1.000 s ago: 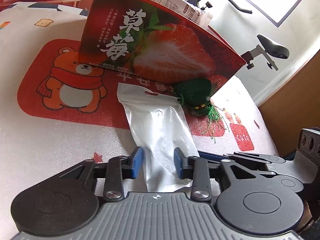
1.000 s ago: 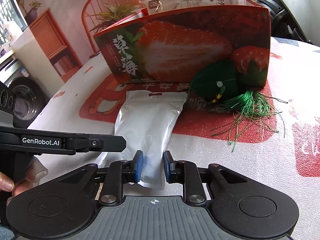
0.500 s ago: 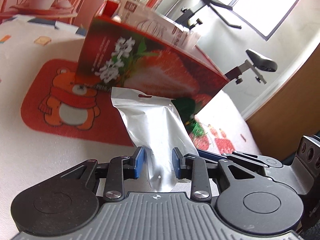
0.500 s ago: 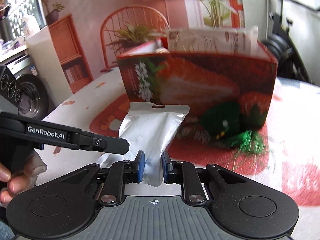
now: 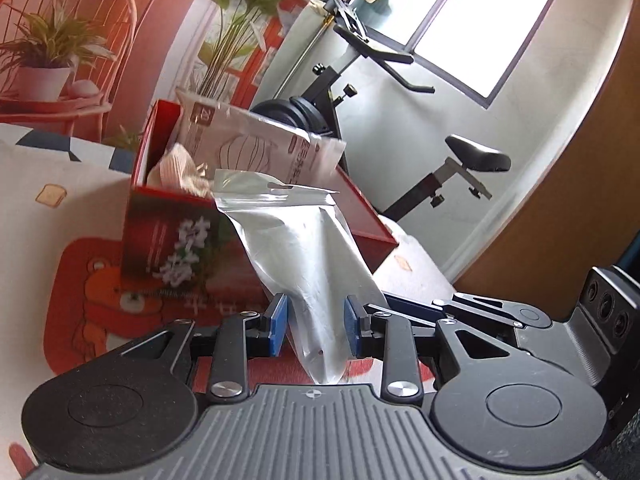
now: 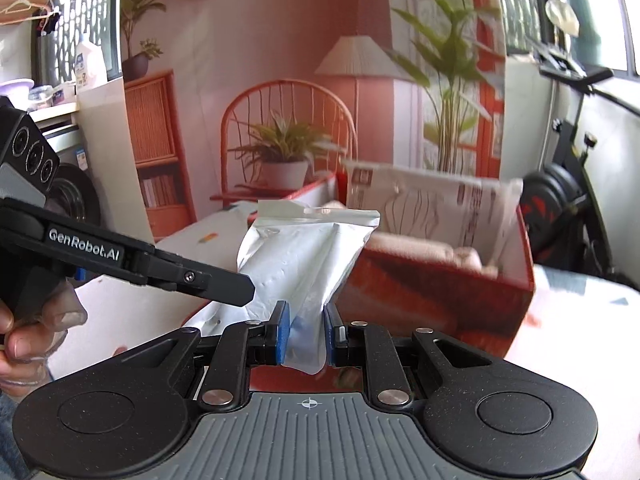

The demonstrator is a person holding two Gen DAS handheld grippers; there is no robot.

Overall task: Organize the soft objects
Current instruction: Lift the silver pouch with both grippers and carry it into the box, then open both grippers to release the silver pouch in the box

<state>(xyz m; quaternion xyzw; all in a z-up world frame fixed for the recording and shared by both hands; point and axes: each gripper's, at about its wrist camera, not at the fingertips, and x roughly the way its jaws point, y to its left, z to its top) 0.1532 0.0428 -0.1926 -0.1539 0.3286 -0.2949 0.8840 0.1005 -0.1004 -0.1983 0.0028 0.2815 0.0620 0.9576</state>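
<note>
A silver foil pouch (image 5: 304, 248) is held in the air by both grippers at its lower end; it also shows in the right wrist view (image 6: 304, 256). My left gripper (image 5: 314, 330) is shut on one bottom corner, my right gripper (image 6: 305, 334) on the other. The pouch's top edge is level with the rim of the red strawberry box (image 5: 168, 220), just in front of it. The box (image 6: 440, 296) holds a white mask packet (image 5: 256, 148) and a pink cloth (image 5: 180, 170).
The box stands on a white tablecloth with an orange bear print (image 5: 92, 300). An exercise bike (image 5: 400, 120) stands behind the table on the right. A rattan chair with a potted plant (image 6: 284, 156) is behind the box.
Both grippers have lifted the pouch off the table, from lying flat in front of the box up to the height of the box's rim. The green tasselled item has dropped out of view.
</note>
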